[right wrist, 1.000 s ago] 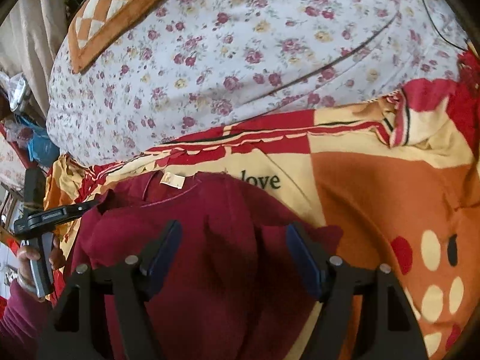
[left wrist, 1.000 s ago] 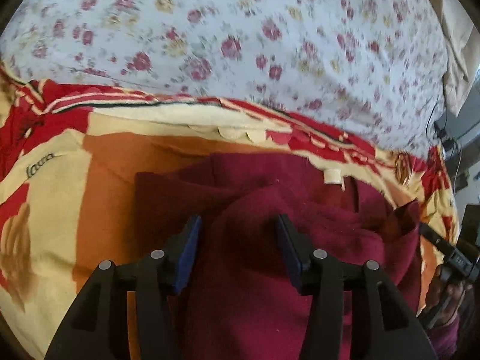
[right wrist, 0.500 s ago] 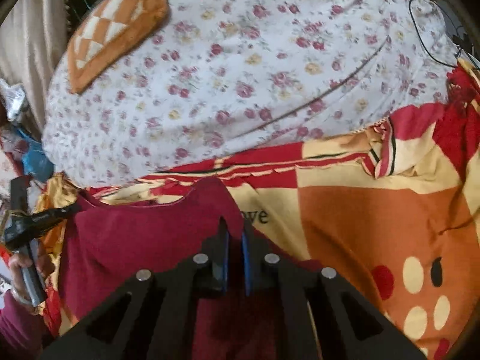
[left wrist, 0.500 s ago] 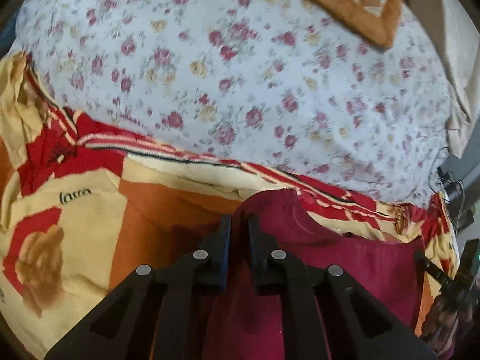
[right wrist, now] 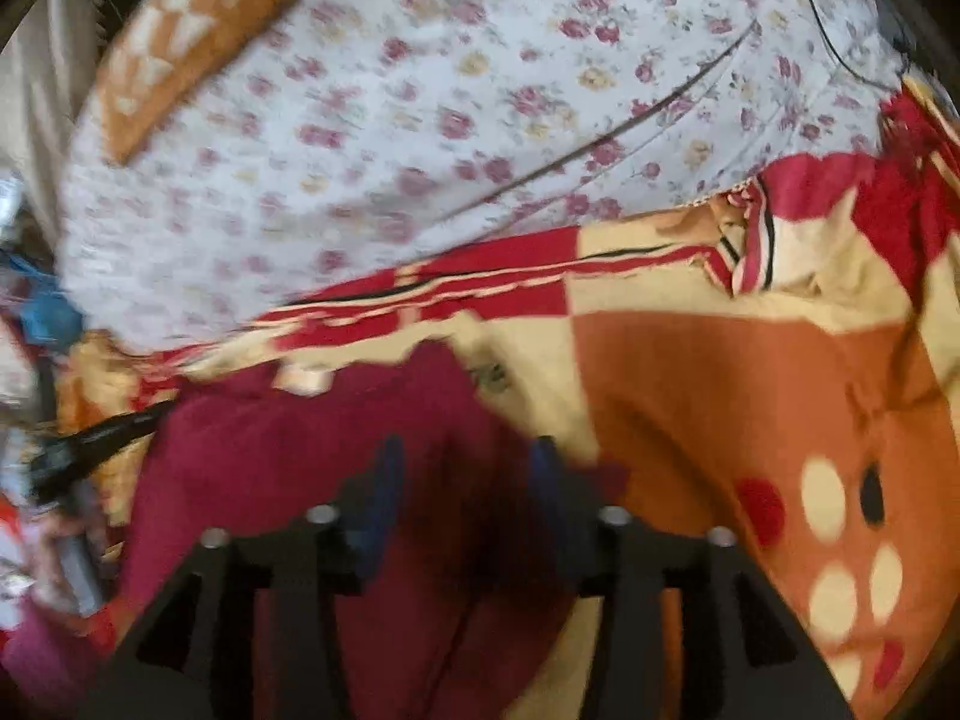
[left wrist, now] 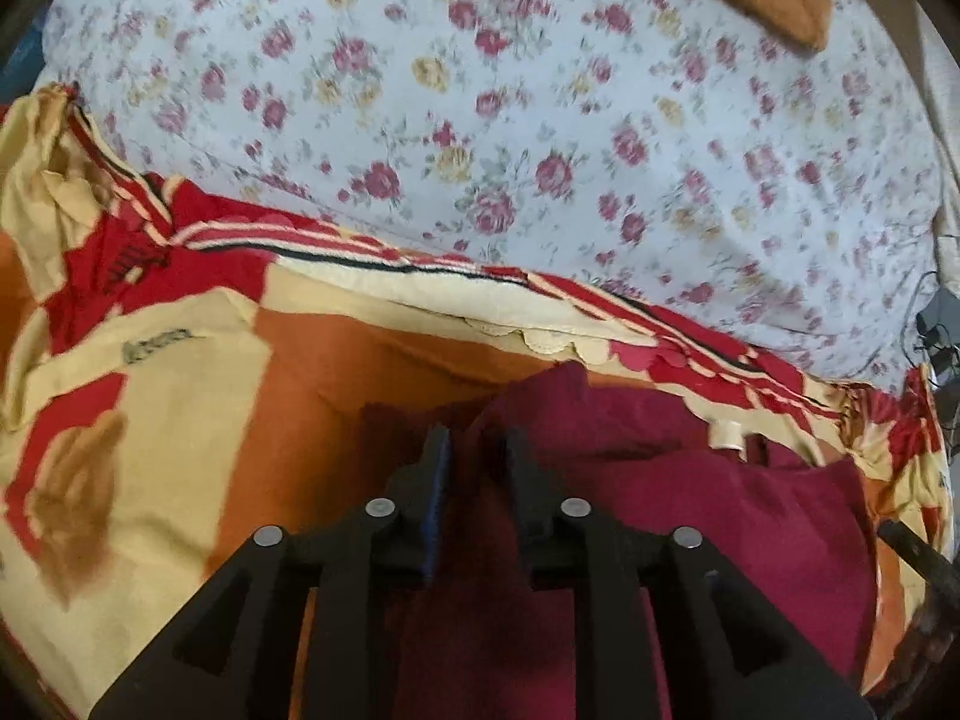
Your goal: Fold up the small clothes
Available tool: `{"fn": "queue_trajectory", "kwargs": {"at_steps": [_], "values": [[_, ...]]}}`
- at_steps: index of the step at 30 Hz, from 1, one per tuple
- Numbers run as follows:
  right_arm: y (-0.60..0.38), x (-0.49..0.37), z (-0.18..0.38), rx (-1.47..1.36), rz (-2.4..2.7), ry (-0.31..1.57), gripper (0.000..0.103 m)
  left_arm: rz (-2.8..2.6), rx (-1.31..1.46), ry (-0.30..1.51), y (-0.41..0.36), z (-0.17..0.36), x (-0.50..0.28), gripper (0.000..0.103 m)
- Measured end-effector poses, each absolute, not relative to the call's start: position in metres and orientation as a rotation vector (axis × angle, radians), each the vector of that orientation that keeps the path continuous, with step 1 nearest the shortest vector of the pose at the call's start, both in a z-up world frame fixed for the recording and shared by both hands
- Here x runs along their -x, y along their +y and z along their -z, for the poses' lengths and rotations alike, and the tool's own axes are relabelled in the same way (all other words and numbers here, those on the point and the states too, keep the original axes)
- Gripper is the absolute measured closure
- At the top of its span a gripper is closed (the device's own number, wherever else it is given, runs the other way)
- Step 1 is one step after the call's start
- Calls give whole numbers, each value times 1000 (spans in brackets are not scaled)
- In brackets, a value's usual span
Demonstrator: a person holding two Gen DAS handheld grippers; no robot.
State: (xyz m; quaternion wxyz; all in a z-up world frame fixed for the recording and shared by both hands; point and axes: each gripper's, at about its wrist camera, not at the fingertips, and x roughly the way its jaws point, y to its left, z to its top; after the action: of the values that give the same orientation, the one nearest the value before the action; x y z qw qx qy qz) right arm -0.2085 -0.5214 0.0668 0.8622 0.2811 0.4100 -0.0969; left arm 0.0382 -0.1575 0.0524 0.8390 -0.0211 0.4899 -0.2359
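Garment: dark maroon knit garment (left wrist: 690, 516), lying on the bed in the lower centre of both views, with a small cream label (left wrist: 727, 435) at its neckline; blurred in the right wrist view (right wrist: 288, 468).
Left gripper: black two-finger gripper (left wrist: 474, 456), bottom centre of the left wrist view; fingers narrow and opening, a raised fold of the maroon cloth between them; whether the blue pads still press on it cannot be told.
Right gripper: black two-finger gripper (right wrist: 462, 468), bottom centre of the right wrist view; fingers moderately apart and opening, maroon cloth lying in the gap, pads clear of it.
Under the garment: patchwork blanket in orange, cream and red (left wrist: 180, 420), spread across the lower half of both views, with cream dots at lower right in the right wrist view.
Behind: white bedsheet printed with small pink and yellow roses (left wrist: 540, 120), upper half of both views.
Cushion: orange and cream checked cushion (right wrist: 186, 42), upper left of the right wrist view, lying on the sheet.
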Motion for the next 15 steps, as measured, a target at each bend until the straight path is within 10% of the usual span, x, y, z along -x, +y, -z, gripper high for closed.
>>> {"fn": "queue_trajectory", "kwargs": {"at_steps": [10,11,12,15], "values": [[-446,289,-62,-567,10,956,48,585,20,1033,-124,-68,34,88],[-438,287,-55,-549,0,969,58,580,-7,1037,-125,-63,40,88],[-432,285,-50,-525,4,980,88,570,-35,1040,-126,-59,45,88],[-425,286,-52,-471,27,994,96,524,-114,1030,-124,-51,55,88]]}}
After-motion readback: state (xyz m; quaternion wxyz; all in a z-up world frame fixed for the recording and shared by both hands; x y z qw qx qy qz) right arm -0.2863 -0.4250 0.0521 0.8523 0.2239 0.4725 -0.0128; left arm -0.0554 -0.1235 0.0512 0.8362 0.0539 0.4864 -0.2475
